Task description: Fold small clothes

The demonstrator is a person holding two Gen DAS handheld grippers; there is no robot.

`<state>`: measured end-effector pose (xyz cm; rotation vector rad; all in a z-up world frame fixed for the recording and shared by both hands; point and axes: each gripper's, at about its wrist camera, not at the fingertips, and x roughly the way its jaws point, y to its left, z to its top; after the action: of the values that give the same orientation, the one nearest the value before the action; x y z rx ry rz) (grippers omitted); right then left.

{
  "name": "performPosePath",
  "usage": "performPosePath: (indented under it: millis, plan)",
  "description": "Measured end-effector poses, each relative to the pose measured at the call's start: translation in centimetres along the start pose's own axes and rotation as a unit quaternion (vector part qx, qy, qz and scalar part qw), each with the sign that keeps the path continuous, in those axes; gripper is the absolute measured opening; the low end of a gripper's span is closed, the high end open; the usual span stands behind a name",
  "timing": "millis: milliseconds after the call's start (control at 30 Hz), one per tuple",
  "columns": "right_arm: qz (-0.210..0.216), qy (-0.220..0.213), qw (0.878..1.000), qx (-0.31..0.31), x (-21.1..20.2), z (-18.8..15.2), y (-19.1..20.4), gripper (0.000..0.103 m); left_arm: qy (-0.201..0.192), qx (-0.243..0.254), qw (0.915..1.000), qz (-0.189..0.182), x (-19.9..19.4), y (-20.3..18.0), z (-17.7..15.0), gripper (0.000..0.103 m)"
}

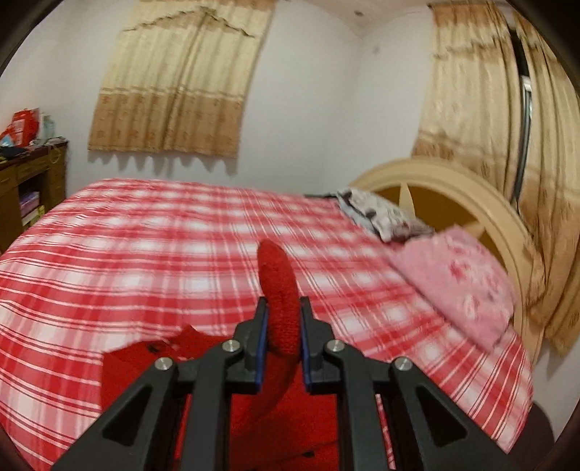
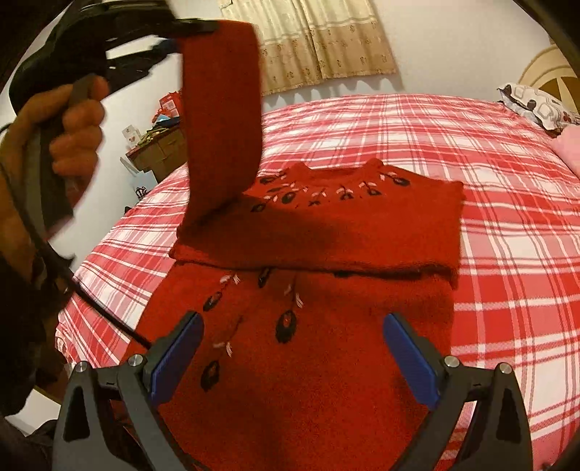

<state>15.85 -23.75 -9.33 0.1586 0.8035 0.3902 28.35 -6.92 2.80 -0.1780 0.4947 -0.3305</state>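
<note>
A small red knitted sweater [image 2: 319, 232] with dark embroidered flowers lies on the bed. Its right sleeve is folded across the chest. My left gripper [image 1: 283, 308] is shut on the cuff of the left sleeve [image 1: 279, 286]. It holds that sleeve [image 2: 221, 119] up high above the sweater's left side; the left gripper also shows in the right wrist view [image 2: 203, 27]. My right gripper [image 2: 291, 322] is open and empty, low over the sweater's lower body.
The bed has a red and white checked sheet [image 1: 145, 261]. Two pillows [image 1: 456, 282] lie against the curved headboard [image 1: 453, 188] at the right. A wooden desk [image 1: 29, 181] with clutter stands at the far left. Curtains hang on the walls.
</note>
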Motion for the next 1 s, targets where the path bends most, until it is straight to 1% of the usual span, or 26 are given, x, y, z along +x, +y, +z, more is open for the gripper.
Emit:
performPosePath:
  millis: [33,133,200,267,300,333,367,400,433,467,533,600,667,700,767,800,867,900,933,967,1000]
  plan:
    - [-0.002,0.002,1.0,0.001,-0.2,-0.2,-0.2,0.1,0.006,0.01,0.9999,0.002,0.9,-0.8,-0.7,0.015]
    - [-0.013,0.002,1.0,0.0,-0.7,-0.7,-0.7,0.1,0.025,0.02,0.9995,-0.001,2.8,-2.4,-2.0,0.015]
    - [-0.015,0.002,1.0,0.006,-1.0,-1.1,-1.4,0.1,0.047,0.042,0.998,0.001,4.1,-3.6,-2.9,0.017]
    - [-0.014,0.0,1.0,0.017,-1.0,-1.5,-2.1,0.1,0.063,0.061,0.9961,0.002,4.7,-4.3,-3.7,0.025]
    - [-0.013,-0.002,1.0,0.025,-1.1,-1.7,-2.5,0.1,0.071,0.072,0.9949,-0.003,4.7,-4.8,-4.1,0.026]
    - [-0.011,-0.004,0.999,0.031,-1.2,-1.9,-2.8,0.1,0.073,0.077,0.9942,-0.009,4.5,-4.9,-4.3,0.029]
    - [-0.009,-0.003,0.999,0.038,-1.1,-2.1,-3.1,0.1,0.075,0.082,0.9937,-0.013,4.3,-5.0,-4.5,0.038]
    - [-0.005,-0.001,0.999,0.044,-1.0,-2.4,-3.4,0.1,0.074,0.087,0.9934,-0.014,3.8,-5.0,-4.6,0.045]
    - [-0.002,0.001,0.999,0.047,-0.9,-2.5,-3.5,0.1,0.068,0.091,0.9935,-0.008,3.1,-4.9,-4.7,0.058]
    - [-0.002,0.004,0.999,0.047,-0.8,-2.7,-3.6,0.1,0.061,0.095,0.9936,-0.001,2.5,-4.7,-4.8,0.067]
    - [-0.001,0.008,0.999,0.045,-0.5,-3.0,-3.5,0.1,0.048,0.106,0.9931,0.019,1.1,-3.5,-5.2,0.071]
    - [0.0,0.009,0.999,0.045,-0.4,-3.1,-3.6,0.1,0.047,0.116,0.9911,0.046,-0.1,-1.8,-6.0,0.075]
    - [0.004,0.007,0.999,0.045,-0.5,-2.9,-3.5,0.1,0.052,0.128,0.9873,0.079,-1.1,0.4,-7.3,0.081]
    - [0.003,0.007,0.999,0.044,-0.6,-2.8,-3.5,0.1,0.061,0.134,0.9836,0.104,-1.6,2.2,-8.3,0.082]
    - [0.002,0.007,0.999,0.043,-0.7,-2.6,-3.6,0.1,0.076,0.136,0.9789,0.132,-2.2,4.5,-9.7,0.083]
    - [0.005,0.009,0.999,0.047,-0.7,-2.4,-3.8,0.1,0.09,0.133,0.975,0.154,-2.5,6.5,-10.7,0.083]
    - [0.012,0.013,0.998,0.059,-0.4,-2.0,-4.4,0.1,0.109,0.12,0.9711,0.175,-2.7,9.0,-11.8,0.083]
    - [0.013,0.013,0.998,0.064,-0.2,-1.7,-4.7,0.1,0.119,0.106,0.9696,0.186,-2.8,10.4,-12.3,0.083]
    - [0.013,0.014,0.998,0.066,0.0,-1.3,-4.8,0.099,0.127,0.081,0.9686,0.198,-3.0,12.1,-12.8,0.083]
    - [0.015,0.016,0.997,0.068,0.4,-0.8,-5.1,0.099,0.129,0.069,0.969,0.199,-3.0,12.8,-13.0,0.083]
    - [0.017,0.018,0.997,0.071,0.7,-0.4,-5.3,0.099,0.131,0.046,0.9708,0.195,-3.2,13.9,-13.2,0.083]
